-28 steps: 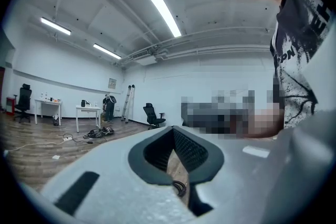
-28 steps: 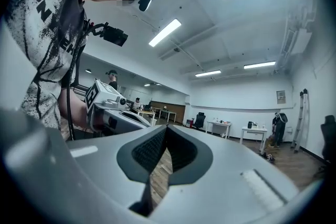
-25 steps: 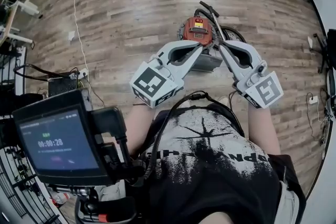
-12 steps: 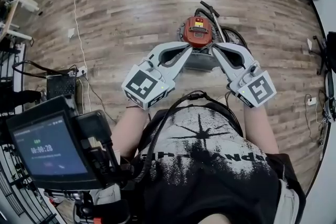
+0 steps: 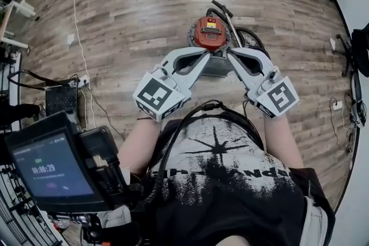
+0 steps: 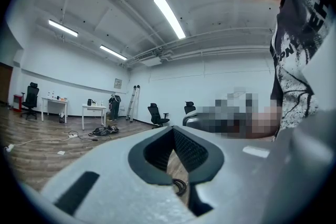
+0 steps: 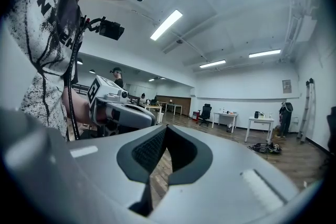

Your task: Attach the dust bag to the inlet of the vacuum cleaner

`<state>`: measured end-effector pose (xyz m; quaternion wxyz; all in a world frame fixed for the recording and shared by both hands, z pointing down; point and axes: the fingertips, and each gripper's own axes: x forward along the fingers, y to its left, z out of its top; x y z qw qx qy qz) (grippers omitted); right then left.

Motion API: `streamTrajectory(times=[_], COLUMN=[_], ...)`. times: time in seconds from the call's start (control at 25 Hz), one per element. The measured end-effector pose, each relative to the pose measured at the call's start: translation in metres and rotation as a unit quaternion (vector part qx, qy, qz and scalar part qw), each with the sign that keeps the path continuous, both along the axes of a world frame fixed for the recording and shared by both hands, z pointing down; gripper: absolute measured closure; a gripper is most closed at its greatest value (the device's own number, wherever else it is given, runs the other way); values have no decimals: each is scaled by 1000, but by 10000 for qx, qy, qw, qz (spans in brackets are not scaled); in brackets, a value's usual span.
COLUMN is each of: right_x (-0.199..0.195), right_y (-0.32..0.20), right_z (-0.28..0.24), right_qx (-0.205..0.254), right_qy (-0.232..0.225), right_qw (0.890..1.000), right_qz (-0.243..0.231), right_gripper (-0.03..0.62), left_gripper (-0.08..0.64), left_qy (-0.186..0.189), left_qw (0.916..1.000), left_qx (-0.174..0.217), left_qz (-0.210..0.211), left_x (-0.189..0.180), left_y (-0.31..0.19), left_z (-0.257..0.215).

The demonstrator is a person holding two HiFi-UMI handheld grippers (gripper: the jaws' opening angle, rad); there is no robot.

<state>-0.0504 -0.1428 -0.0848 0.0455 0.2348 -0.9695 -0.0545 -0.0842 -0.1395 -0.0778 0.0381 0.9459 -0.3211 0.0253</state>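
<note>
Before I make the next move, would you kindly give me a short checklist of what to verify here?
1. Left gripper empty: ok, jaws shut on nothing.
2. Right gripper empty: ok, jaws shut on nothing.
3. Vacuum cleaner on the floor just beyond both tips: ok.
4. Dust bag located: cannot tell, none clearly in view.
5. Inlet in view: cannot tell.
6. Jaws open for a grasp: not ok.
</note>
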Motion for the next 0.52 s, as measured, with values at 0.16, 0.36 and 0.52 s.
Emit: streamTrajectory(times=[0.16, 0.36, 0.52], right_x=[4, 4, 0], right_y=[1, 2, 4], right_z=[6, 5, 10], right_qx=[-138, -263, -285], right_qy=[36, -74, -19], right_qw=[9999, 9996, 9996], right_qz=[43, 12, -39], right_gripper=[586, 587, 586], left_gripper=[557, 557, 557], left_qy=[21, 51, 47], left_qw=[10000, 9999, 9997], left_qx=[-71, -161, -203], left_qz=[-6, 21, 93], left_x=[-2, 0, 2], left_y=[4, 7, 8], left_z=[6, 9, 13])
